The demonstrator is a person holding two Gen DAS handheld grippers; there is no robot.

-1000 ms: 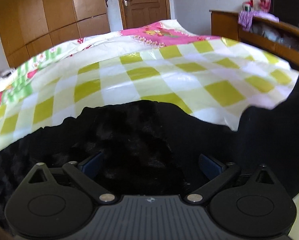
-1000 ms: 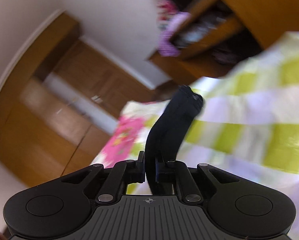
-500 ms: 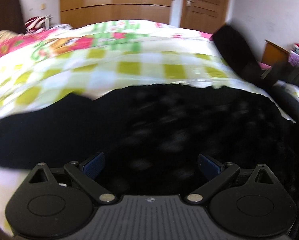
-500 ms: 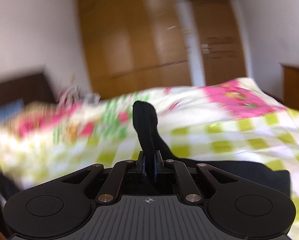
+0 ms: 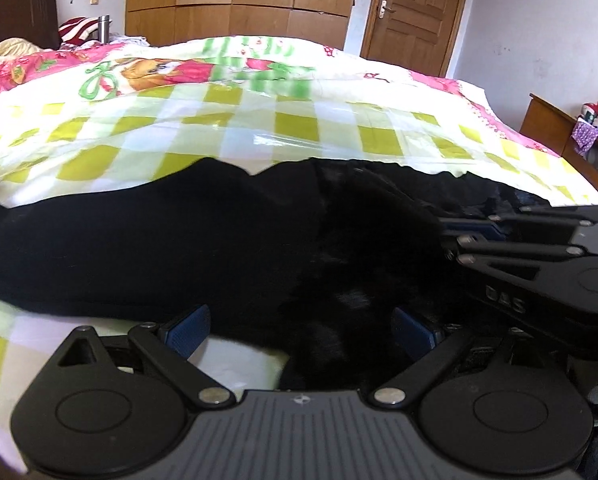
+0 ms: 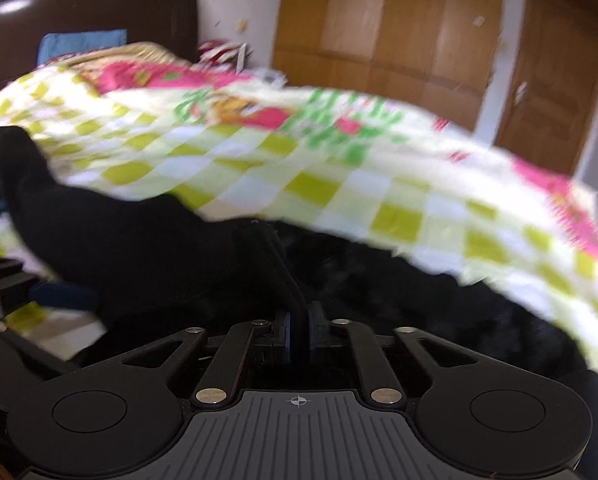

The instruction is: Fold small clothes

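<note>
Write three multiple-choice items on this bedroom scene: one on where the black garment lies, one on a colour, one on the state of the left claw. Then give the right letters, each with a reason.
1. Where does the black garment lie?
A. on the checked bedspread
B. on the floor
C. hung on the door

2. What colour are the bedspread's checks?
A. blue and grey
B. yellow-green and white
C. red and black

3. How does the left claw stand?
A. shut on the cloth
B. open, pads wide apart
C. out of sight

Answers:
1 A: the garment is spread across the bedspread.
2 B: yellow-green squares alternate with white ones.
3 B: its blue pads stand far apart, cloth lying between them unpinched.
</note>
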